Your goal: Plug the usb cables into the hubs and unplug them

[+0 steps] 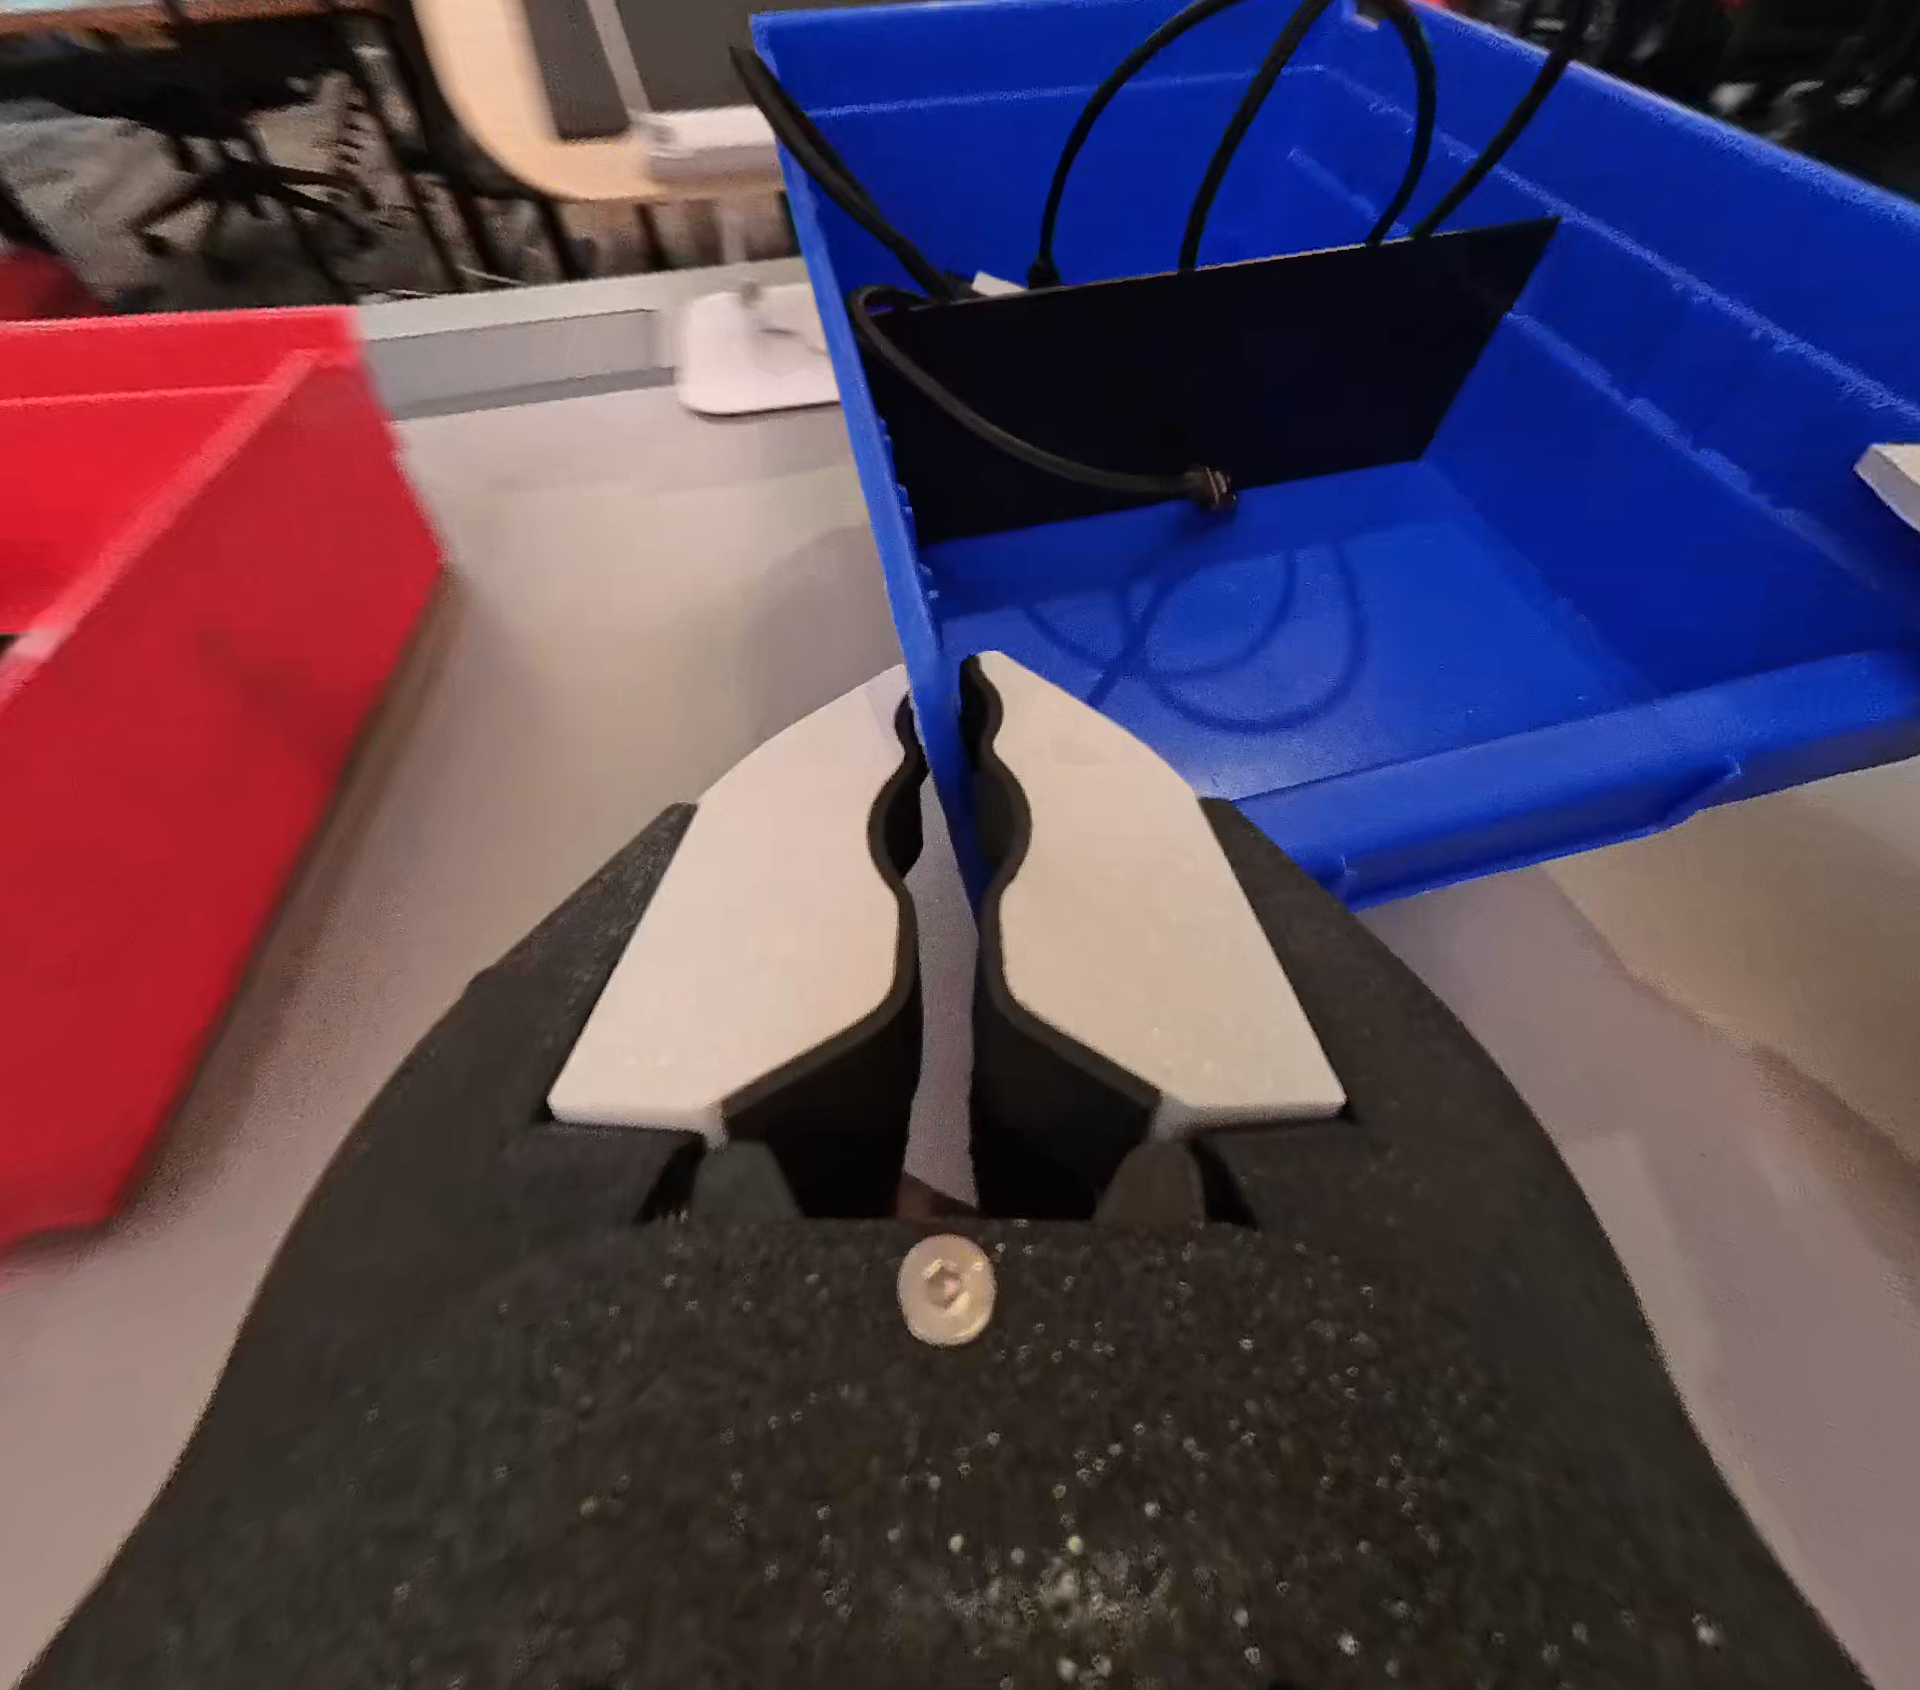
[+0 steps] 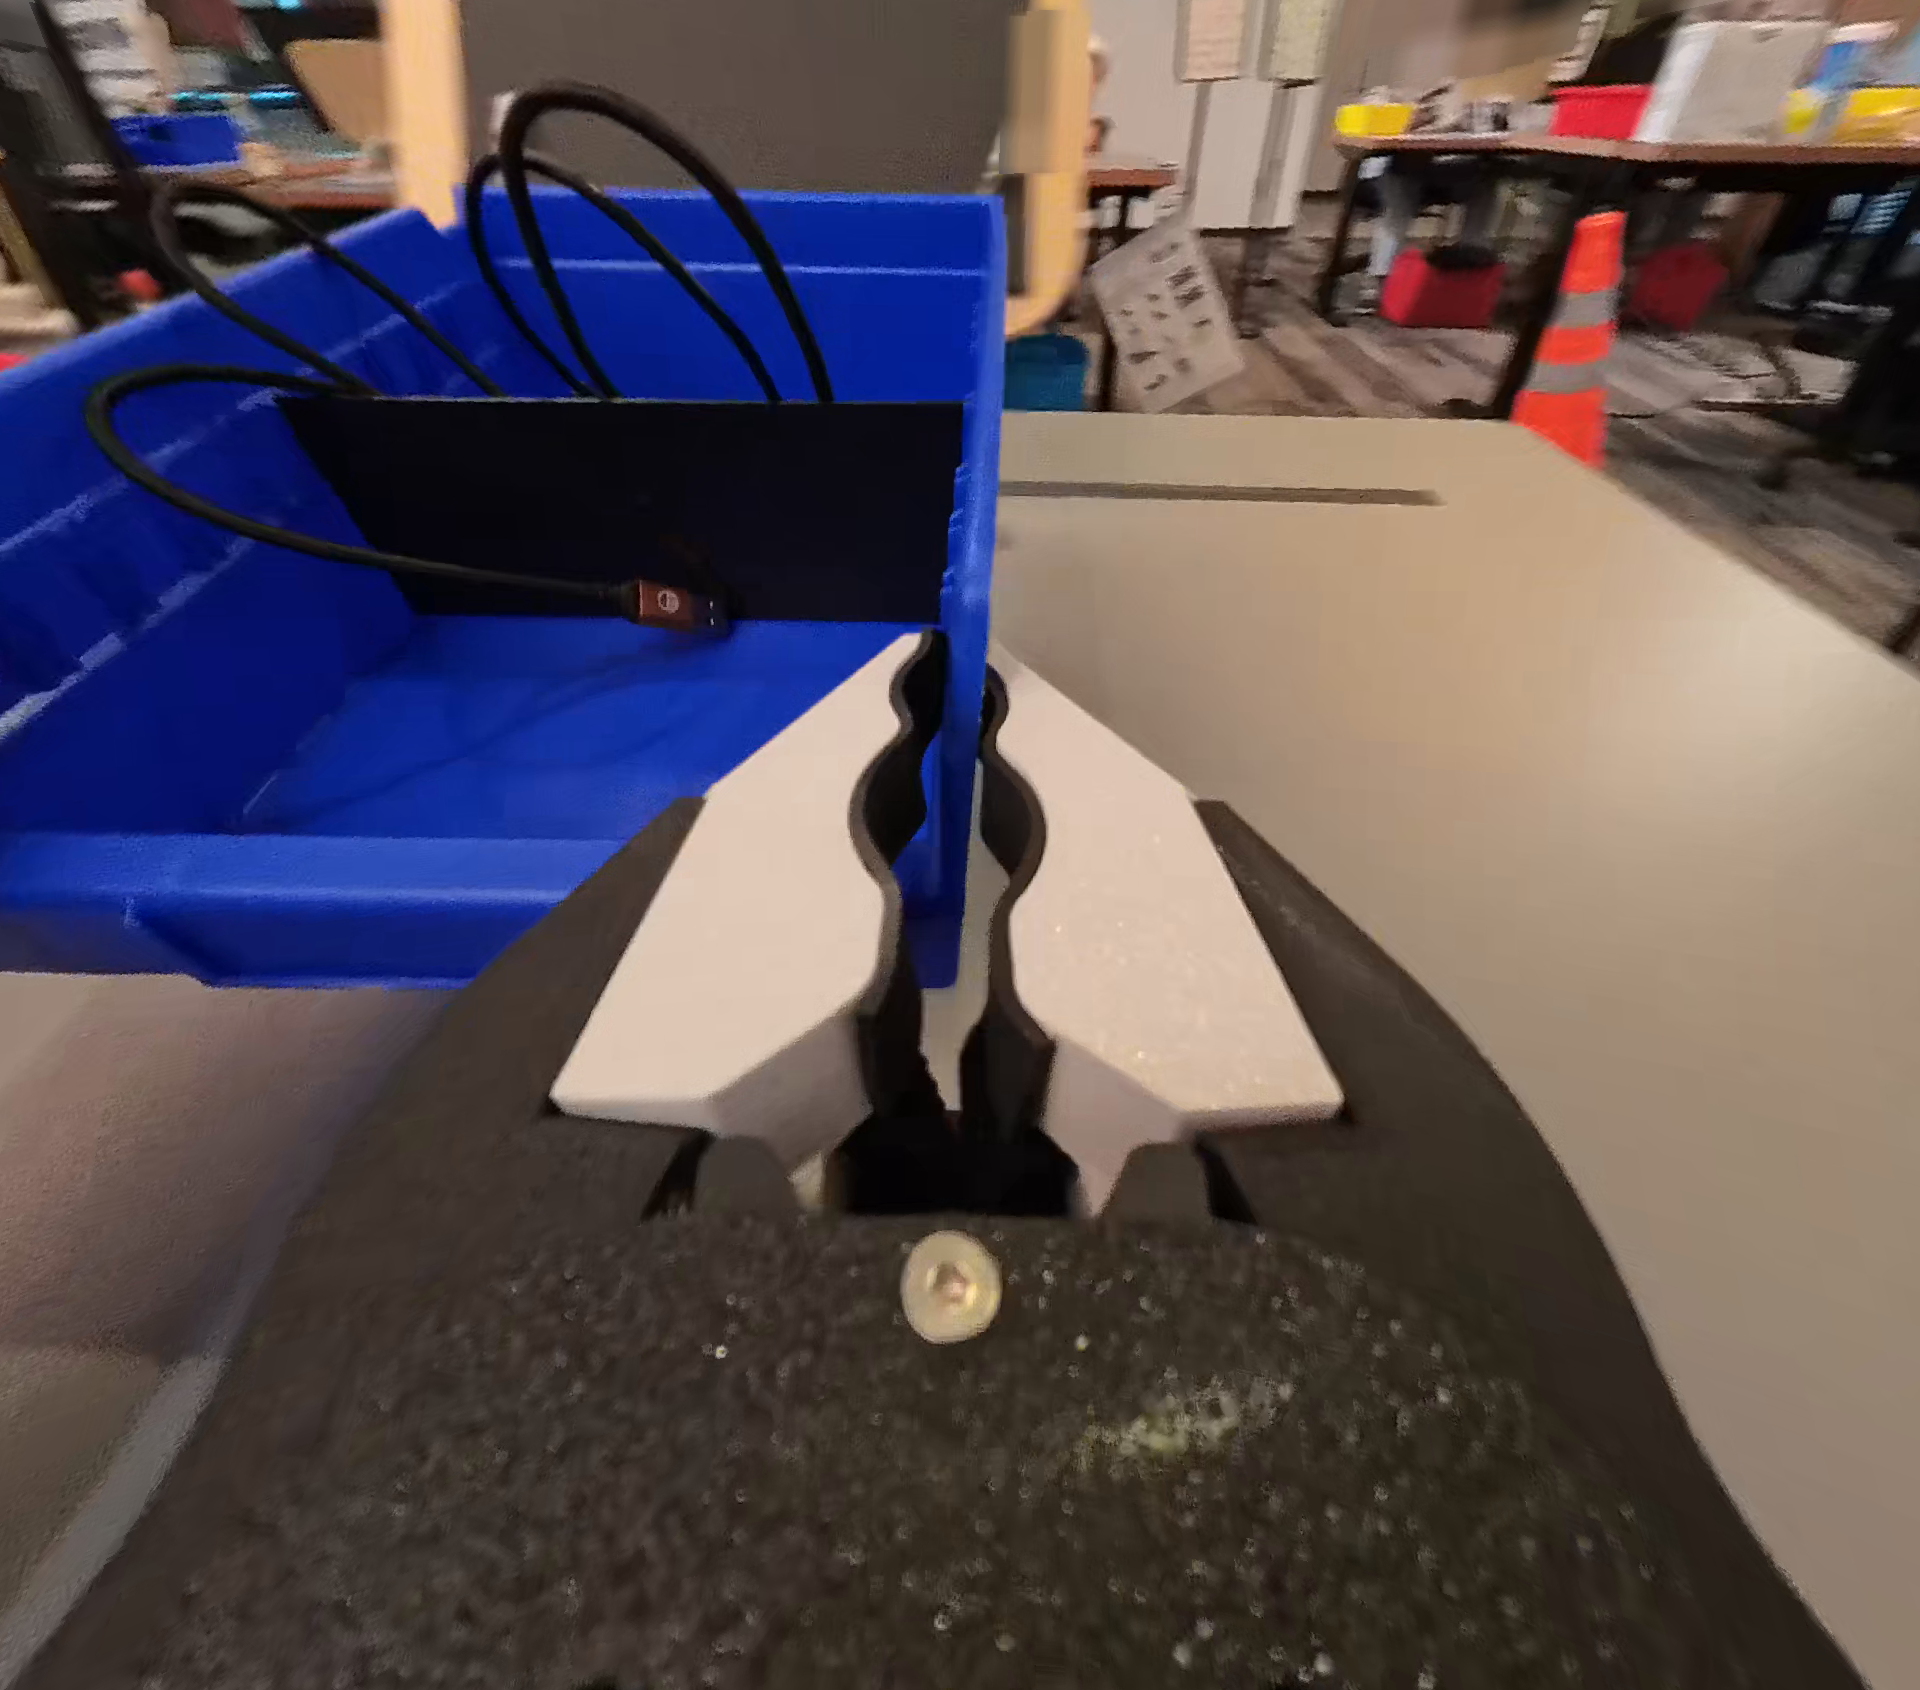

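Observation:
A blue plastic bin (image 1: 1507, 601) stands on the grey table. My left gripper (image 1: 940, 684) is shut on the bin's left side wall (image 1: 935, 705), one pad on each face. My right gripper (image 2: 961, 674) is shut on the same bin's right side wall (image 2: 961, 757) in the same way; the bin also shows in the right wrist view (image 2: 468, 757). A black divider (image 1: 1195, 373) stands across the bin. A black cable (image 1: 1299, 113) is coiled behind the divider, and its plug end (image 2: 675, 604) hangs over to the front of the divider.
A red bin (image 1: 187, 705) stands on the table to the left. A white object (image 1: 753, 352) lies at the table's far edge. An orange cone (image 2: 1574, 331) and other tables with clutter stand in the room beyond. The grey table (image 2: 1403, 757) extends right of the bin. The tips of one gripper are about 20 cm away from the tips of the other.

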